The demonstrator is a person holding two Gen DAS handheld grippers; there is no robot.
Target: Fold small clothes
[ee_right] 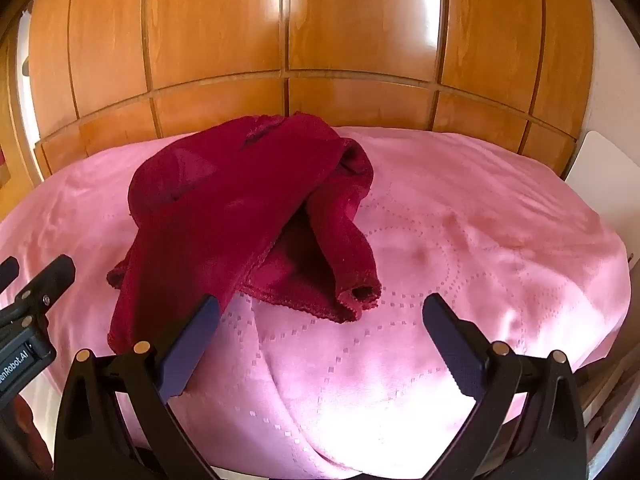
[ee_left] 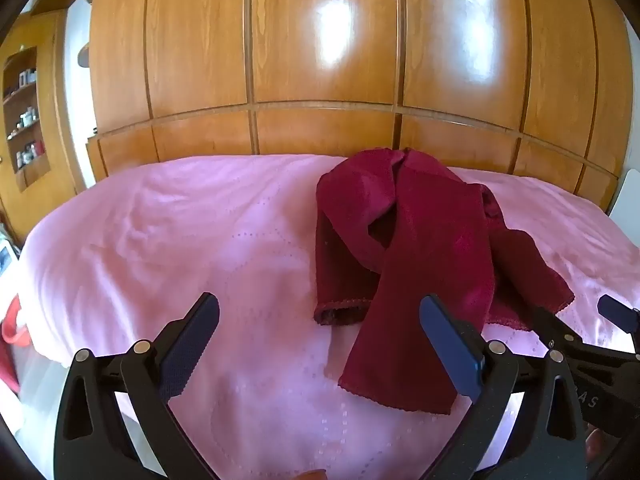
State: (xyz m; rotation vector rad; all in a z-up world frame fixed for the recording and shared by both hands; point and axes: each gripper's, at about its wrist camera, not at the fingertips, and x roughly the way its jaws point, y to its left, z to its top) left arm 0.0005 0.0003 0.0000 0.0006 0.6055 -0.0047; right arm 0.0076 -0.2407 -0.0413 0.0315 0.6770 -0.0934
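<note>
A dark red garment (ee_left: 404, 248) lies crumpled on the pink bedspread (ee_left: 180, 240), sleeves draped toward me. In the left wrist view my left gripper (ee_left: 320, 312) is open and empty, just in front of it, with its right finger over a sleeve end. In the right wrist view the garment (ee_right: 240, 216) lies left of centre on the bedspread (ee_right: 480, 248). My right gripper (ee_right: 320, 312) is open and empty, its left finger by the garment's near hem. Each gripper shows at the edge of the other's view: the right one (ee_left: 576, 316), the left one (ee_right: 36, 276).
A glossy wooden wardrobe (ee_left: 320, 60) stands behind the bed. Shelves with small jars (ee_left: 24, 112) are at far left. A red item (ee_left: 12, 332) hangs off the bed's left edge. A white panel (ee_right: 600, 168) stands at the right.
</note>
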